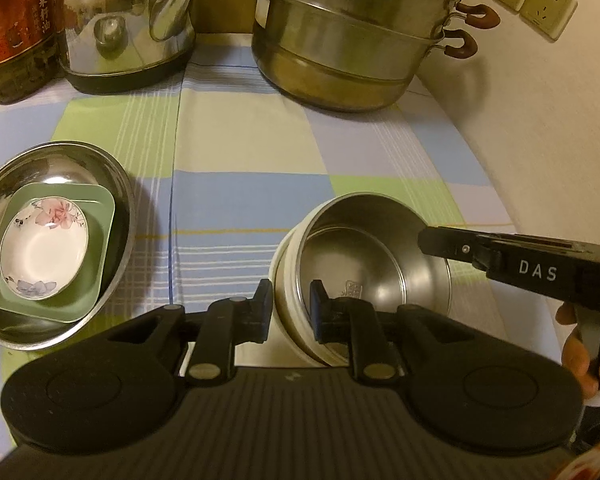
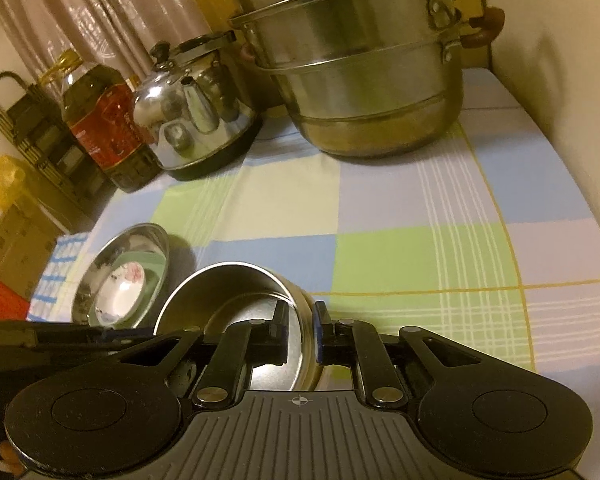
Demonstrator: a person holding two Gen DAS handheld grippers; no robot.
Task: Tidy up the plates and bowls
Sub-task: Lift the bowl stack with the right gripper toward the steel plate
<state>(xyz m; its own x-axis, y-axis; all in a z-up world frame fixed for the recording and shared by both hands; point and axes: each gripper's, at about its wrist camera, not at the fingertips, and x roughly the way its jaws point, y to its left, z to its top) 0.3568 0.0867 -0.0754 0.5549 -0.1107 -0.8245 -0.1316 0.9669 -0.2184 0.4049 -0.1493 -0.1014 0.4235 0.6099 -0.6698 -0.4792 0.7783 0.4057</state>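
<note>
A steel-lined bowl with a cream outer wall is tilted above the checked cloth. My left gripper is shut on its left rim, one finger outside and one inside. My right gripper is shut on the bowl's right rim; it also shows in the left wrist view. At the left, a wide steel dish holds a green square plate with a small floral saucer on it. This stack also shows in the right wrist view.
A large steel steamer pot and a steel kettle stand at the back. An oil bottle is at the back left. A wall with sockets runs along the right. Boxes and a dark rack stand left of the table.
</note>
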